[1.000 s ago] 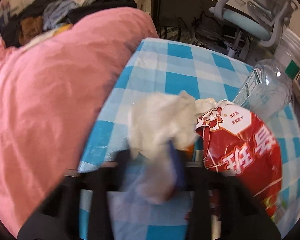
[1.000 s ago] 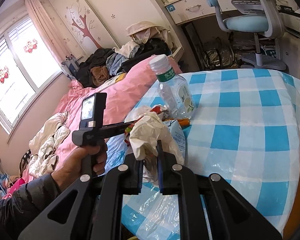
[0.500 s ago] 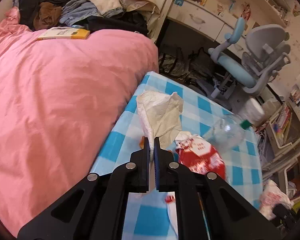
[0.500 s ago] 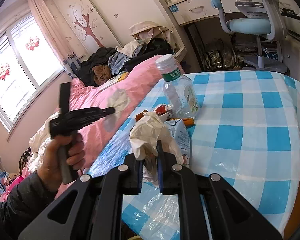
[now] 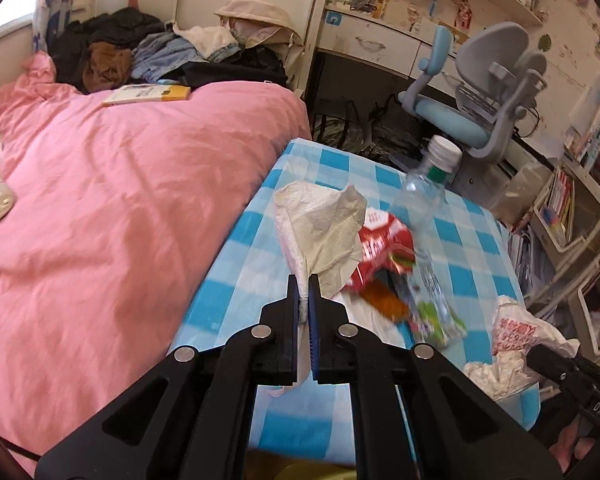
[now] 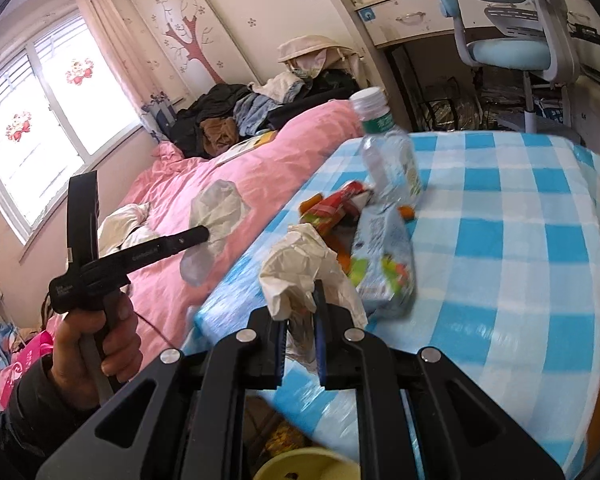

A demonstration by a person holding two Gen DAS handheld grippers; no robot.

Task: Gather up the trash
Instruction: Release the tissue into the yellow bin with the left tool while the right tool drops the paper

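Note:
My left gripper [image 5: 304,285] is shut on a crumpled white tissue [image 5: 320,228] and holds it up above the near left edge of the blue-checked table [image 5: 332,164]. In the right wrist view that left gripper [image 6: 206,234] hangs over the pink bed with the tissue [image 6: 216,208], a hand gripping its handle. My right gripper [image 6: 302,300] is shut on a second white crumpled wad [image 6: 300,264] at the table's near edge. On the cloth lie a red snack wrapper [image 5: 380,248], a clear plastic bottle [image 6: 388,160] and a light blue packet [image 6: 384,256].
A pink bed [image 5: 120,200] runs along the table's left side, with a book [image 5: 148,94] and piled clothes at its far end. A blue desk chair [image 5: 456,120] stands beyond the table. A yellow container's rim [image 6: 300,466] shows below the table's near edge.
My left gripper closed on the tissue, lifted it off the table and carried it left over the bed. The right gripper drifted slightly, still holding its wad.

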